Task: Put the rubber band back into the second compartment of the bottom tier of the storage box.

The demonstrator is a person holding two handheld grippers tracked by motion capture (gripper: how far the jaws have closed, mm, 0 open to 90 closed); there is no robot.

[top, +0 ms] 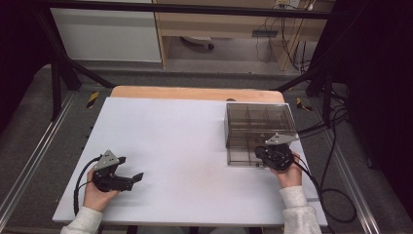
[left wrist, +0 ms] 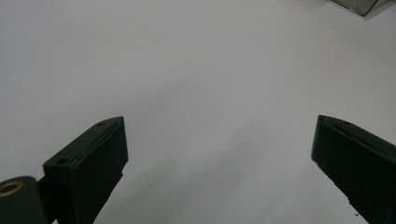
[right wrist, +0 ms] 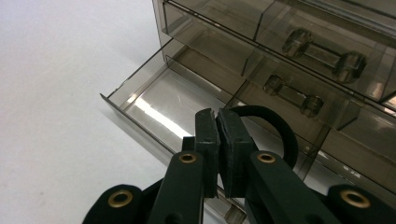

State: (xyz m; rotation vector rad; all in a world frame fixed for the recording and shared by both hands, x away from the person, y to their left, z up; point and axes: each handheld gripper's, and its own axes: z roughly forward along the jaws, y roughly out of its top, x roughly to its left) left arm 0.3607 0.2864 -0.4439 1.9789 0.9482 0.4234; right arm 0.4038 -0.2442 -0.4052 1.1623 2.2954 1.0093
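Our right gripper (right wrist: 217,140) has its jaws pressed together on a thin black band (right wrist: 275,123), which loops out from between the pads and arches to the right. We hold it pinched at one spot so the loop hangs free and can be lowered as it is. It sits right over the open drawer (right wrist: 159,100) of the smoky clear drawer box (top: 260,127), which is pulled out toward us and looks bare inside; we judge the band is meant to go there.

In the high view the right gripper (top: 275,156) is at the box's near edge, on the right side of the table (top: 185,141). The drawers above stay shut, each with a dumbbell-shaped clear handle (right wrist: 322,51). The open drawer's front wall and the closed drawer face above it leave a narrow way in, so we would need to come down from above and not brush the handles.

Our left gripper (top: 131,170) rests well apart on the left of the table, jaws wide and holding nothing, pointing across the white surface toward the box. Nothing lies between the two grippers.
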